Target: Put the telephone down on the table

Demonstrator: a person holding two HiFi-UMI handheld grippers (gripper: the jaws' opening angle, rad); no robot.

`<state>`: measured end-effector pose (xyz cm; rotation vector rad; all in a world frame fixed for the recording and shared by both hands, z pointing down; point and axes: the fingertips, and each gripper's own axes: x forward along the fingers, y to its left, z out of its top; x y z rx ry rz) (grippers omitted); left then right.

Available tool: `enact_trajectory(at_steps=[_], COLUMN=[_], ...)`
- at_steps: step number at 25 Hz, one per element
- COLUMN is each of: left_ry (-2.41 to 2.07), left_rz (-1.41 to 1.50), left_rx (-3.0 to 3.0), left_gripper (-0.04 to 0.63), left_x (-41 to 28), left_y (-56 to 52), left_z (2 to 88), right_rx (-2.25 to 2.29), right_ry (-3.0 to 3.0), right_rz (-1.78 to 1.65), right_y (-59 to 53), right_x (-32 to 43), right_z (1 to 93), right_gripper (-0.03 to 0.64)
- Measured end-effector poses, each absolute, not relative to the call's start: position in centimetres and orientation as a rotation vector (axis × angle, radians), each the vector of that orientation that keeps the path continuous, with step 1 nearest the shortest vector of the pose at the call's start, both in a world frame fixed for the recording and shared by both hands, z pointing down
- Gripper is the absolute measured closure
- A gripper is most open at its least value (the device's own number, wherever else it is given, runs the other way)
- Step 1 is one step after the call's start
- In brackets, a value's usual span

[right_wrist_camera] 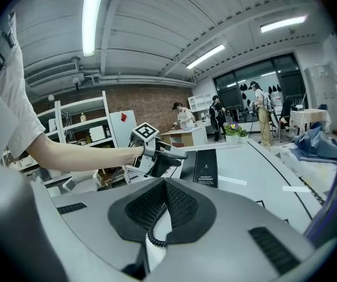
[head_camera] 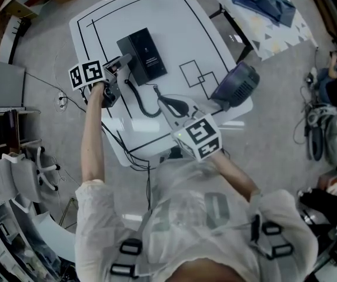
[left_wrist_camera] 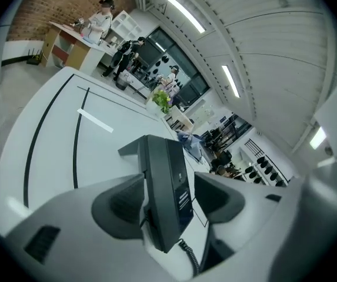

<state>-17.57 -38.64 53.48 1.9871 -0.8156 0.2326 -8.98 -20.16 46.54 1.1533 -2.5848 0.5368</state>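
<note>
Telephone (head_camera: 143, 54) nr desk's (head_camera: 186, 22) left edge, clamped in left claw (head_camera: 123, 63), handset (head_camera: 177, 103) gripped by right claw (head_camera: 170, 111); we reckon nxt: lower, release.

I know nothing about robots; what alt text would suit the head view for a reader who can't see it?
Seen from above, a person's left tongs grip a black telephone base lying on a white table, while the right tongs grip its handset nearer the body; a dark cord links the two.
</note>
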Motion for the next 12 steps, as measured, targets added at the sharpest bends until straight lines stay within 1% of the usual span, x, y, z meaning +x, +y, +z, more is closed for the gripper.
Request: enact_trajectory(at_steps=[6,12], left_ry=[-0.922,-1.181], left_rz=[0.163,0.078], left_rx=[2.059,2.192], left_gripper=[0.330,0.331], left_x=[-18.1,-19.8], left_y=[-38.7,-38.5], left_z=[48.6,40.7], right_rx=[1.176,1.173], right_ry=[-2.605,-2.642], right_rz=[0.446,0.383], right_y=[-20.3,-20.6], right_x=[-8.5,-8.6], right_z=[45.0,43.2], right_gripper=[0.609,0.609])
